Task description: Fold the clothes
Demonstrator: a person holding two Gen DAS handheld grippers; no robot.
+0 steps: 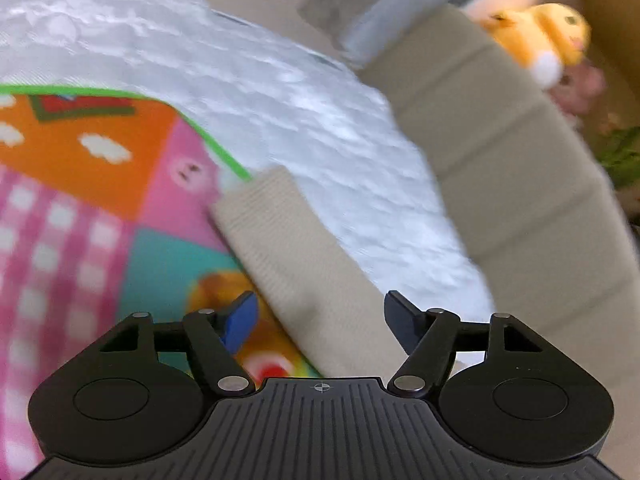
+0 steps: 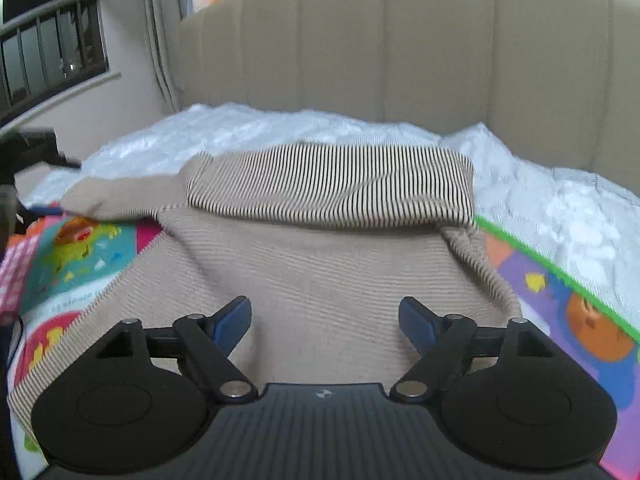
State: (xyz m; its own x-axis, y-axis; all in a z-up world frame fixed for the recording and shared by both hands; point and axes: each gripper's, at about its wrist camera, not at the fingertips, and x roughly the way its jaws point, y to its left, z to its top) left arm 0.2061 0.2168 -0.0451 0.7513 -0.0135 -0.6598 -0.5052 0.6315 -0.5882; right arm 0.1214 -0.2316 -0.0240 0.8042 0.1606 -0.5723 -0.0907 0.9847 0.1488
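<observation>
Both claws gape wide and hold nothing: left gripper (image 1: 320, 316) hovers over a beige sleeve (image 1: 296, 256) stretched across the colourful play mat (image 1: 80, 200), right gripper (image 2: 325, 322) over the striped sweater (image 2: 320, 276), whose far part lies doubled over. Judging by that, a good fold needs edges pinched squarely and creases kept straight.
</observation>
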